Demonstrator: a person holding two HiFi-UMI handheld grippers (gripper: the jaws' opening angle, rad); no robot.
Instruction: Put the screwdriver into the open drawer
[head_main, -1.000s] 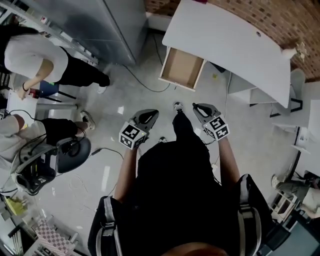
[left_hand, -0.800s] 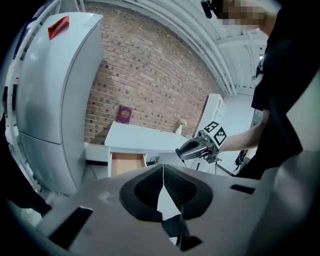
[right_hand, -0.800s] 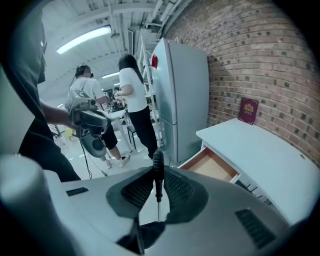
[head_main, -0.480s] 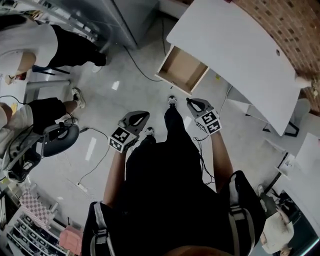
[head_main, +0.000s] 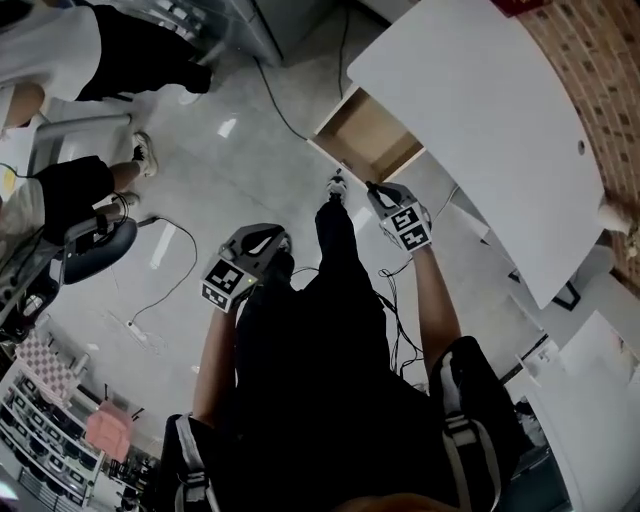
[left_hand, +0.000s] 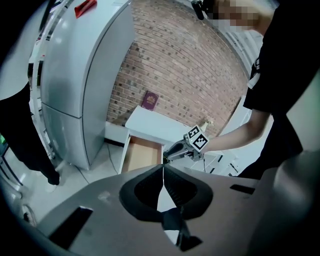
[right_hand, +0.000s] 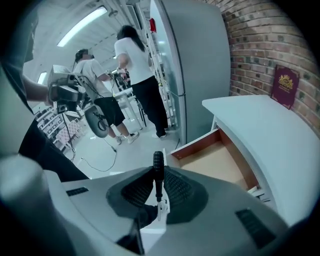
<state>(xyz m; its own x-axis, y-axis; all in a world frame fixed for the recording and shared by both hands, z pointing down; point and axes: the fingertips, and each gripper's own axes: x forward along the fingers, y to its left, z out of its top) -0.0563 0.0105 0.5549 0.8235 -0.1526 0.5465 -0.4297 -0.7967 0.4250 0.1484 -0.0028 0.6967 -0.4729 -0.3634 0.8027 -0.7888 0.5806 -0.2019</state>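
the open drawer (head_main: 365, 148) juts out from under the white desk (head_main: 480, 120), its front pulled toward the person. its bare wood-coloured bottom shows in all three views, and nothing lies in the part that can be seen. on the desk top, at the far side, a red booklet (right_hand: 285, 86) leans against the brick wall (right_hand: 260, 45). a grey cabinet (right_hand: 195, 65) stands to the left of the desk.

the screwdriver (right_hand: 158, 175) is not in the drawer. it is clamped between the jaws of the right gripper (right_hand: 158, 186), standing along them with its black handle poking out past the tips. in the head view the right gripper (head_main: 372, 188) hangs above the floor (head_main: 250, 170), just on the near side of the drawer's front edge and not over its opening. from the right gripper view the drawer lies ahead and to the right of the jaws.

the left gripper (left_hand: 163, 176) has its jaws pressed together at the tips with nothing between them, and it sits nearer the person and well left of the drawer.
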